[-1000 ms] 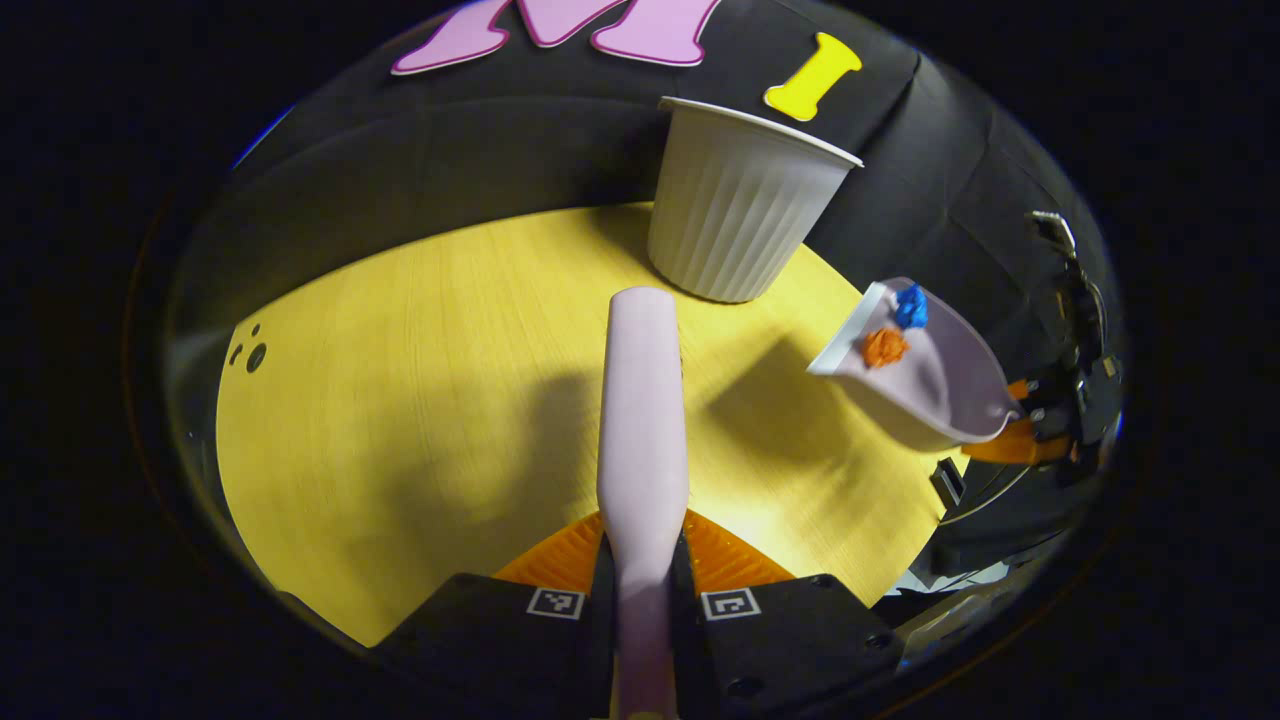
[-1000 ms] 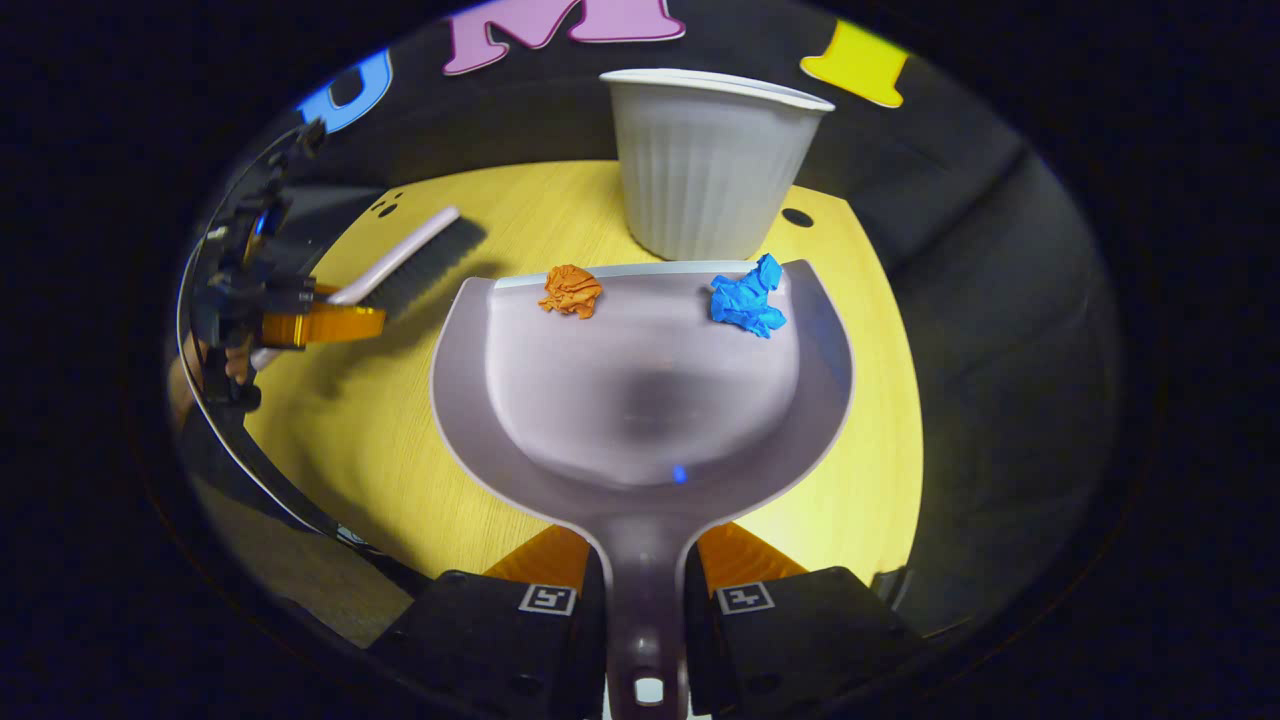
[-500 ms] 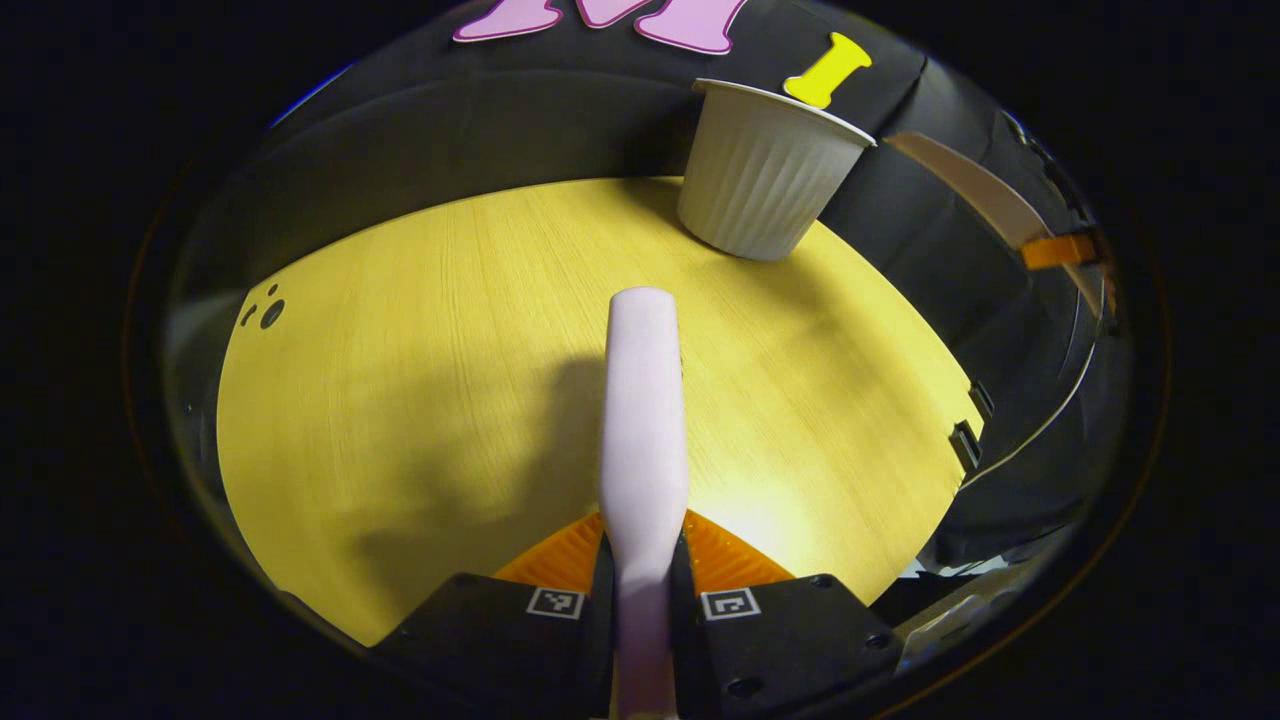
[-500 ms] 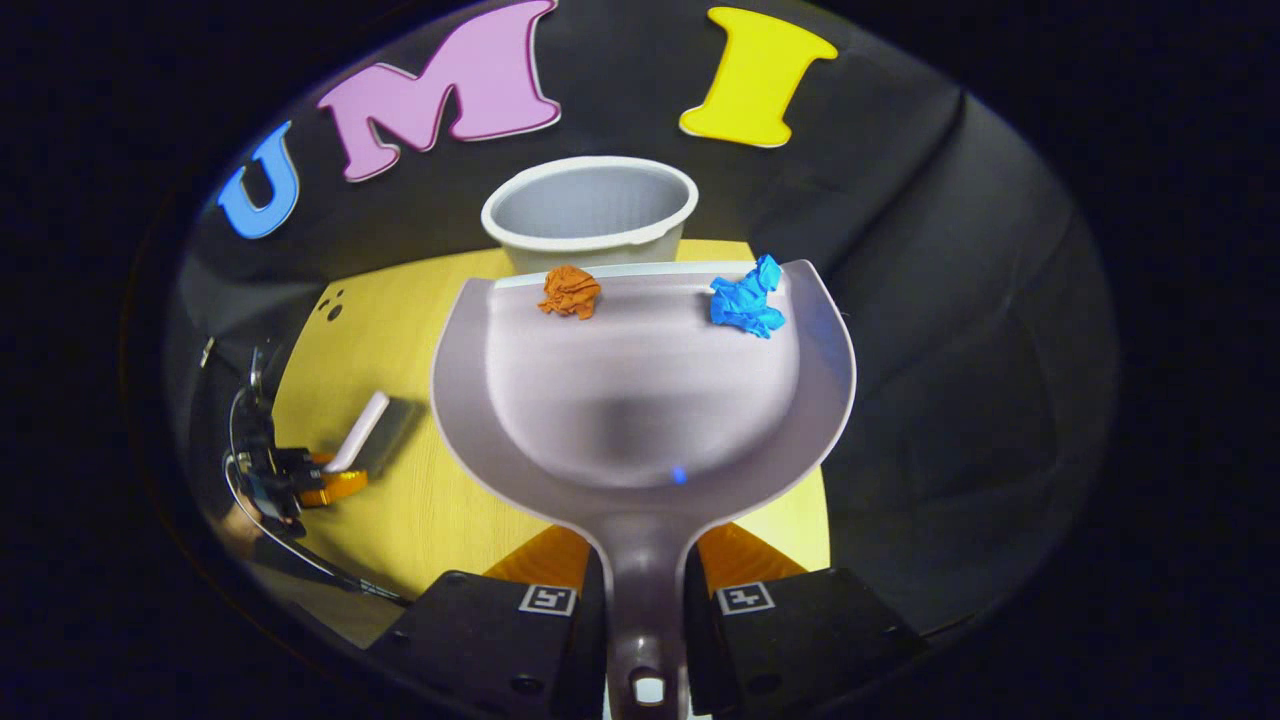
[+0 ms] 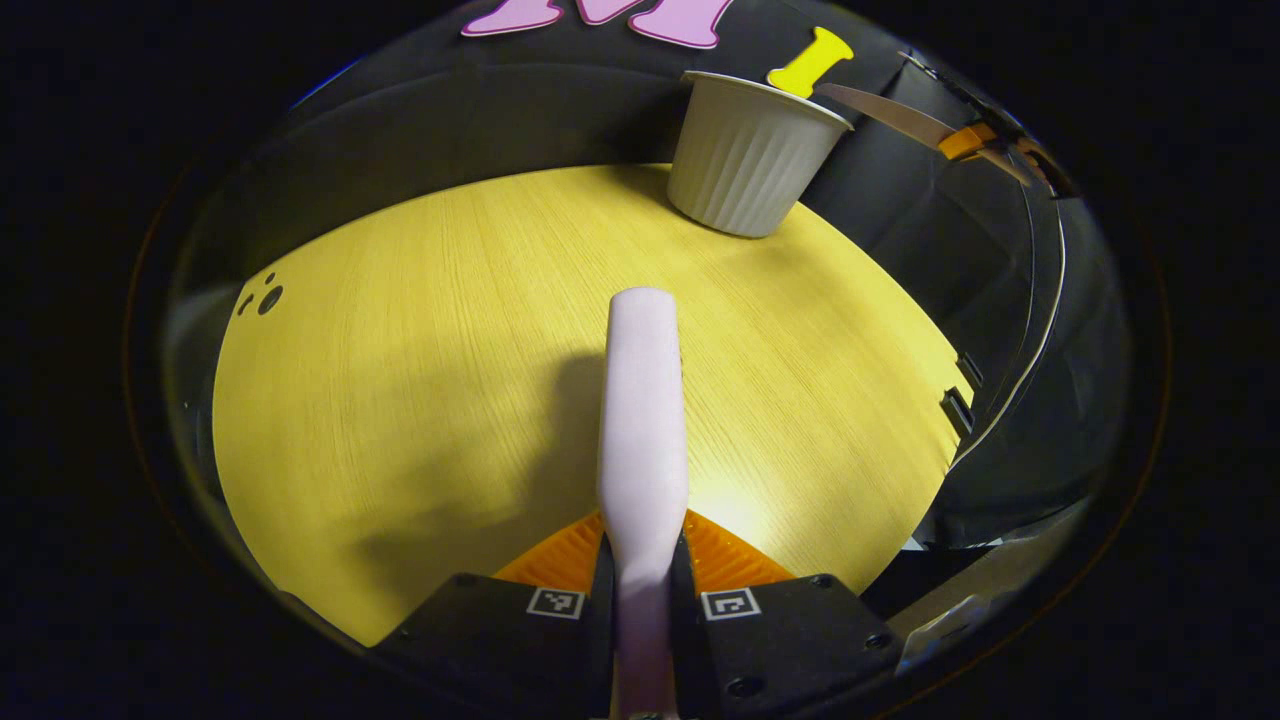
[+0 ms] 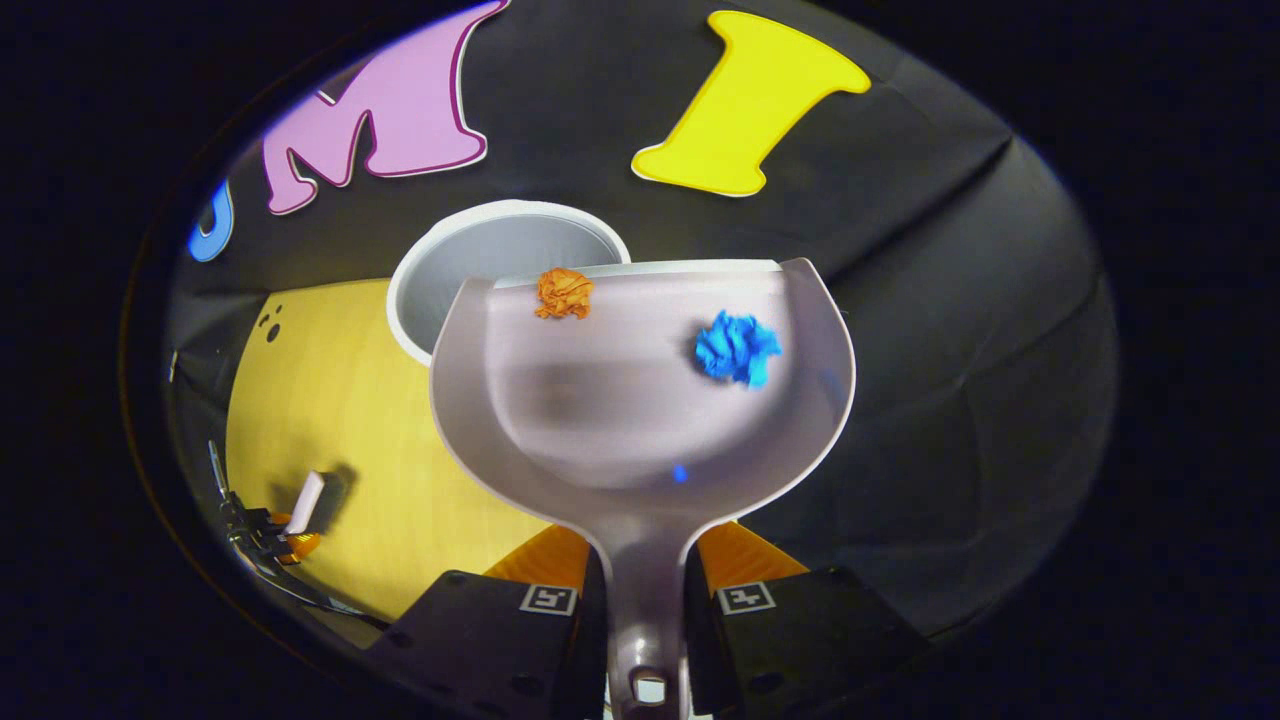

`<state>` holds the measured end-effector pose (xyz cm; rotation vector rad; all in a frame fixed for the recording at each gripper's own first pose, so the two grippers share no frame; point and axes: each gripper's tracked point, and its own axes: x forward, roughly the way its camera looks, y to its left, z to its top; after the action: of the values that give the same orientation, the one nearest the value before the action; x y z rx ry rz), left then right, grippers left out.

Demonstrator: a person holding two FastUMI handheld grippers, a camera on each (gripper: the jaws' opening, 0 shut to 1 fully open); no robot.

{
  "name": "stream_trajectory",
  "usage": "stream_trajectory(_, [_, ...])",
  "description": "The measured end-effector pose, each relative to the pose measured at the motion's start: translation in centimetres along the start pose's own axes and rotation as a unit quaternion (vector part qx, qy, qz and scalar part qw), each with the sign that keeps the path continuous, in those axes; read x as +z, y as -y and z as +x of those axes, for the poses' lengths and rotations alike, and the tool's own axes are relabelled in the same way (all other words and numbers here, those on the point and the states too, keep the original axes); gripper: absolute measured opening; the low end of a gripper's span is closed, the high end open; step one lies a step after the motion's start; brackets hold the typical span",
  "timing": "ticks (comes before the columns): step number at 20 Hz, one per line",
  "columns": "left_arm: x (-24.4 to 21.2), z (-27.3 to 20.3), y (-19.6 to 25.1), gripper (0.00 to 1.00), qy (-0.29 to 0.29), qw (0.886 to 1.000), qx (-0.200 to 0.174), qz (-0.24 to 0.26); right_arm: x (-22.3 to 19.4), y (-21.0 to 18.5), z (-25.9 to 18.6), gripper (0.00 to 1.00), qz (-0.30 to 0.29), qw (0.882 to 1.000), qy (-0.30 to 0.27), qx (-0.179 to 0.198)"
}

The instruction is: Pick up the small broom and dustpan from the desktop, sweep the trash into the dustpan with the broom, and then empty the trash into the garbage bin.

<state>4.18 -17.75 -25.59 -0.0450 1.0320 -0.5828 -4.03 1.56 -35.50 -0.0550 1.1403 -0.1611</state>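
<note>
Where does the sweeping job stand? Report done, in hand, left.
Done: both paper wads, orange and blue, lie in the dustpan. In hand: right gripper holds the dustpan above the bin; left gripper holds the broom. Left: tip the wads into the bin.

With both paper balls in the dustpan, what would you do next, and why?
Probably tip the dustpan forward: its front edge already overhangs the bin, while the orange ball and the blue ball lie inside, so a steeper tilt should slide them out.

Recording booth, black cloth wall point(image 5: 520, 120), yellow wood-grain desktop point(image 5: 420, 360)
</note>
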Motion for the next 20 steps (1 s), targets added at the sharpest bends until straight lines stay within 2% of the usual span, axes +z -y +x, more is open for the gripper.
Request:
stream_trajectory(5, [0.2, -0.3, 0.0, 0.29, 0.006, 1.0, 0.015, -0.004, 1.9, 1.3, -1.0, 0.36, -0.068, 0.997, -0.025, -0.03])
stream_trajectory(9, [0.2, -0.3, 0.1, 0.28, 0.006, 1.0, 0.015, -0.014, 2.3, 3.1, -2.2, 0.36, -0.154, 0.985, -0.048, -0.063])
stream_trajectory(10, [0.2, -0.3, 0.2, 0.27, 0.006, 1.0, 0.014, -0.017, 2.8, 4.2, -3.0, 0.31, -0.172, 0.981, -0.057, -0.068])
stream_trajectory(11, [0.2, -0.4, 0.2, 0.28, 0.005, 1.0, 0.013, -0.02, 3.3, 4.8, -3.8, 0.36, -0.186, 0.978, -0.064, -0.072])
stream_trajectory(13, [0.3, -0.4, 0.1, 0.28, 0.003, 1.0, 0.013, -0.022, 4.3, 4.7, -5.3, 0.36, -0.2, 0.974, -0.067, -0.079])
stream_trajectory(15, [0.3, -0.4, 0.2, 0.27, 0.002, 1.0, 0.014, -0.025, 4.6, 4.6, -4.5, 0.36, -0.217, 0.969, -0.077, -0.084])
stream_trajectory(16, [0.2, -0.4, 0.2, 0.29, 0.001, 1.0, 0.014, -0.027, 4.8, 4.6, -4.4, 0.36, -0.228, 0.967, -0.083, -0.085])
stream_trajectory(17, [0.3, -0.4, 0.2, 0.28, 0.001, 0.999, 0.015, -0.029, 5.2, 4.4, -4.2, 0.31, -0.237, 0.964, -0.087, -0.085])
stream_trajectory(18, [0.2, -0.4, 0.1, 0.28, 0.002, 0.999, 0.016, -0.031, 5.4, 4.2, -4.2, 0.36, -0.244, 0.962, -0.091, -0.081])
stream_trajectory(20, [0.3, -0.4, 0.1, 0.28, 0.003, 0.999, 0.018, -0.036, 5.5, 3.9, -3.9, 0.36, -0.254, 0.959, -0.097, -0.075])
